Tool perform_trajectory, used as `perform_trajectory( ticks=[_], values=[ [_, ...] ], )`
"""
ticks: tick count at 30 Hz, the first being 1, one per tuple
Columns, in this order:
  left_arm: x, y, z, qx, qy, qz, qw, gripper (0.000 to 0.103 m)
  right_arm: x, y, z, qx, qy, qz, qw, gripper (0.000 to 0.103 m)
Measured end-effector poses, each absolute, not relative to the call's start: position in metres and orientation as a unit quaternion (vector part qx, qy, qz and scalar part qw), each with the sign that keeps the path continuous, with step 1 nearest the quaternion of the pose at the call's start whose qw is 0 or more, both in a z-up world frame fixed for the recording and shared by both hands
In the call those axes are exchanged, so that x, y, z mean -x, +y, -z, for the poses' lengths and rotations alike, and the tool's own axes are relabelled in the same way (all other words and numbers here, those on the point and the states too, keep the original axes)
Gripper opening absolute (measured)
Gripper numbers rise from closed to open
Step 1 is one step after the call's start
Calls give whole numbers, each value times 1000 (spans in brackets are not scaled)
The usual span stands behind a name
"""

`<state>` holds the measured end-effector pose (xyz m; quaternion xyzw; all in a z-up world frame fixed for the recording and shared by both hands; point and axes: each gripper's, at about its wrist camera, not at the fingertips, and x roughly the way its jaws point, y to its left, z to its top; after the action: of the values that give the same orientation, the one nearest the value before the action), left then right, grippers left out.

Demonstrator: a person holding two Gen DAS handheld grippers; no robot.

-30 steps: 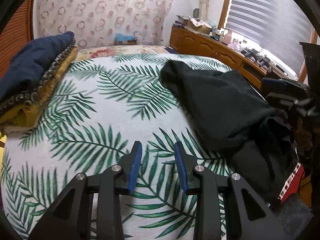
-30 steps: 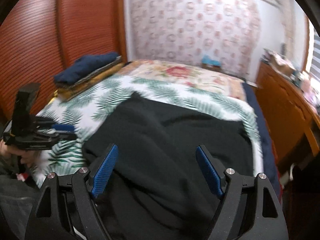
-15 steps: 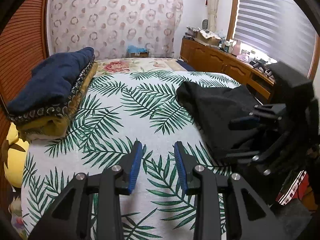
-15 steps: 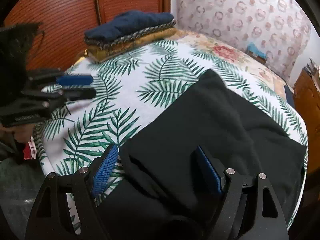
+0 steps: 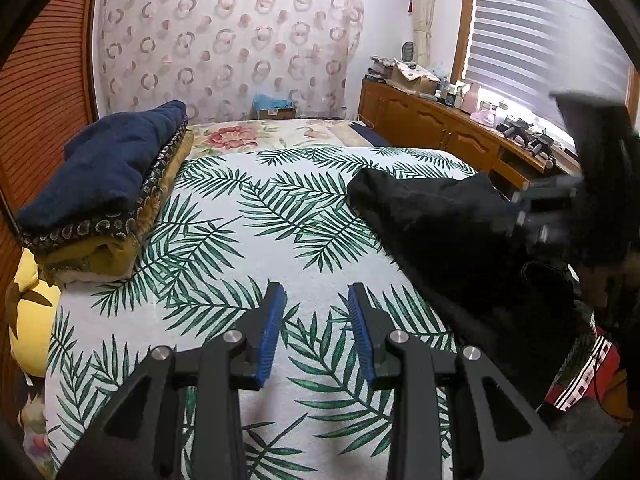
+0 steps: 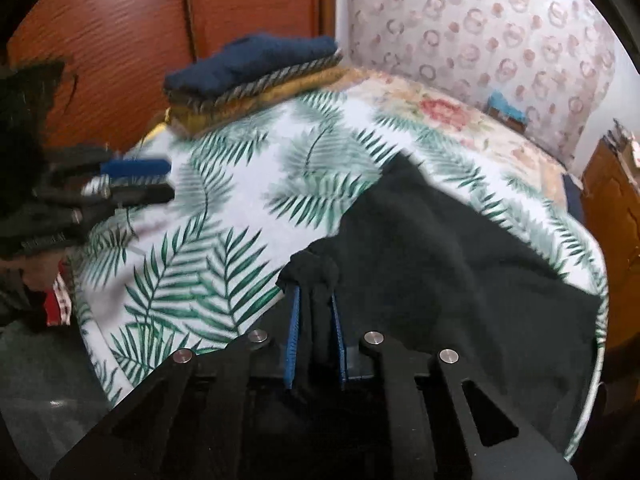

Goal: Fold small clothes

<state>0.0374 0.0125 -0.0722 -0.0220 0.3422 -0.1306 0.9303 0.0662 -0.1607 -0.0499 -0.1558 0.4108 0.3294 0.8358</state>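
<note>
A black garment (image 6: 460, 264) lies spread on the right side of the palm-leaf bed cover (image 5: 256, 240); it also shows in the left wrist view (image 5: 448, 216). My right gripper (image 6: 314, 300) is shut on a bunched near edge of the black garment. It appears blurred at the right in the left wrist view (image 5: 560, 208). My left gripper (image 5: 316, 312) is open and empty over the bare cover, left of the garment. It shows blurred at the left in the right wrist view (image 6: 132, 180).
A stack of folded clothes (image 5: 104, 184), navy on top, sits at the far left of the bed, also in the right wrist view (image 6: 256, 76). A wooden sideboard (image 5: 440, 128) runs along the right. A red striped cloth (image 5: 588, 376) hangs below the bed's right edge.
My right gripper has closed on the near edge of the black garment and lifted a bunch of it. My left gripper stays open over the cover.
</note>
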Motion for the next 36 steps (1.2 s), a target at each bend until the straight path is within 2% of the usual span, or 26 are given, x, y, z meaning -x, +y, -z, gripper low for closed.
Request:
perform_trajectory(
  ticks=[7, 14, 15, 18, 23, 28, 36],
  values=[
    [-36, 7, 72, 20, 342, 139, 929, 31, -106, -221, 3, 135, 372, -252, 883, 11],
    [-38, -1, 69, 13, 340, 148, 929, 31, -177, -297, 5, 115, 407, -121, 898, 12],
    [-40, -2, 69, 11, 340, 148, 929, 31, -185, -306, 11, 118, 413, -88, 899, 17],
    [-42, -7, 68, 7, 340, 153, 928, 31, -188, -320, 17, 101, 415, -68, 902, 46],
    [-56, -19, 65, -1, 343, 167, 924, 31, -170, -319, 22, 95, 411, -99, 901, 49],
    [-79, -34, 59, -9, 343, 173, 923, 31, -167, -318, 37, 88, 419, -110, 897, 64],
    [-121, -59, 52, -23, 349, 182, 919, 31, -182, -319, 71, 77, 456, -112, 880, 64]
  ],
)
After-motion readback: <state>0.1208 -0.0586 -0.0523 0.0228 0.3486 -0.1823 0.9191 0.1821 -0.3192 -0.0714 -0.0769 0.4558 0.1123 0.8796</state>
